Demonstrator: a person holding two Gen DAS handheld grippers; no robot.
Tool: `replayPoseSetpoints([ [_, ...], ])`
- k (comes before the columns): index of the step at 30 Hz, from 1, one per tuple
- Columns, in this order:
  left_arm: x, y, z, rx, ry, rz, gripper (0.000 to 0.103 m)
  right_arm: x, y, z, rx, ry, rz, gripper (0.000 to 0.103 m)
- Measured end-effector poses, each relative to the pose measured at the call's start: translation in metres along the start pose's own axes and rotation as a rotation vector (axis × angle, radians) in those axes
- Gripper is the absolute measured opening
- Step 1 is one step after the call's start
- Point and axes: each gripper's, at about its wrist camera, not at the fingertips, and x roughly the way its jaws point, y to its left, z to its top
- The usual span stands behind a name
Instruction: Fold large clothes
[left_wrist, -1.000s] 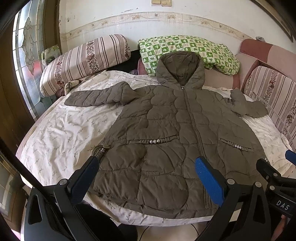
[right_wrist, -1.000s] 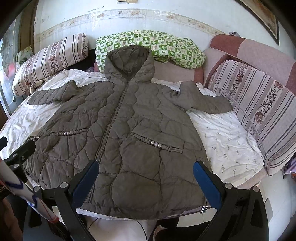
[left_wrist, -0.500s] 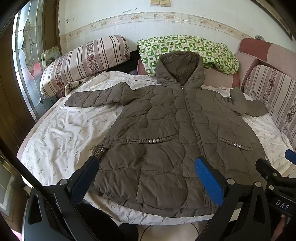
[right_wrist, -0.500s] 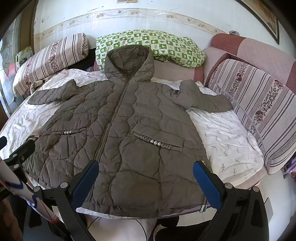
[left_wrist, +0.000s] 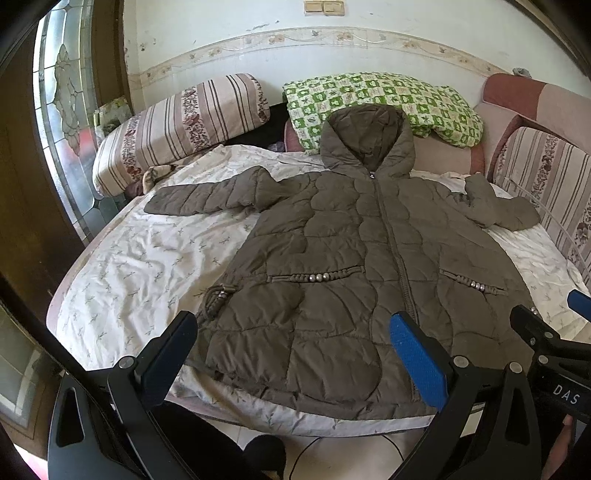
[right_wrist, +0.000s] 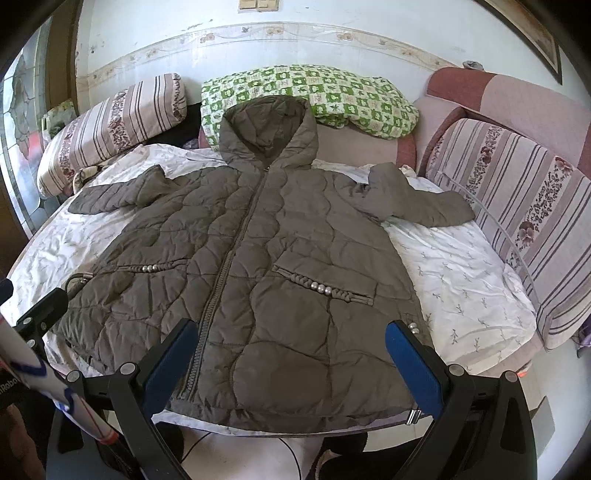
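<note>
"DAS" in white letters on the black body of the right gripper (left_wrist: 576, 306), poking in at the edge of the left wrist view — the only clear writing here; a scrap of lettering on the white-sleeved left gripper body in the right wrist view is cut off and unreadable.

Both tools hang level at the foot of the bed (left_wrist: 122, 273), pointing up its length. Left gripper (left_wrist: 295, 350): jaws spread wide, blue pads far apart, nothing between them. Right gripper (right_wrist: 288, 354): the same, wide and empty.

The coat (right_wrist: 240, 258) — olive, quilted, hooded — lies flat on its back on the white sheet, zipped shut, sleeves out to either side, hood against the green checked pillow (right_wrist: 314, 96). Its hem sits at the near bed edge, just beyond both sets of fingertips (whether any pad touches the fabric cannot be told). The left gripper frames the hem's left half, the right gripper its right half, zip near its left finger. Striped cushion (left_wrist: 177, 125) at the far left corner.
</note>
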Motion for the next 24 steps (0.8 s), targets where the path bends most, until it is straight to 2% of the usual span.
replayPoseSetpoints([
  [5,0.007,-0.004,0.006,-0.025,0.017,-0.023,0.103,0.004,-0.003,0.000,0.008,0.003,-0.011,0.103],
  [9,0.017,-0.014,0.015,-0.031,0.068,-0.048,0.103,0.011,-0.010,-0.001,0.022,0.020,-0.030,0.103],
  [14,0.039,-0.026,0.032,-0.029,0.120,-0.070,0.103,0.034,-0.025,0.002,0.050,0.081,-0.026,0.103],
  [21,0.083,-0.050,0.095,-0.015,-0.028,-0.060,0.103,0.052,-0.070,0.040,0.152,0.041,-0.041,0.103],
  [24,0.125,-0.068,0.125,-0.028,0.002,-0.063,0.103,0.065,-0.087,0.061,0.184,0.026,-0.045,0.103],
])
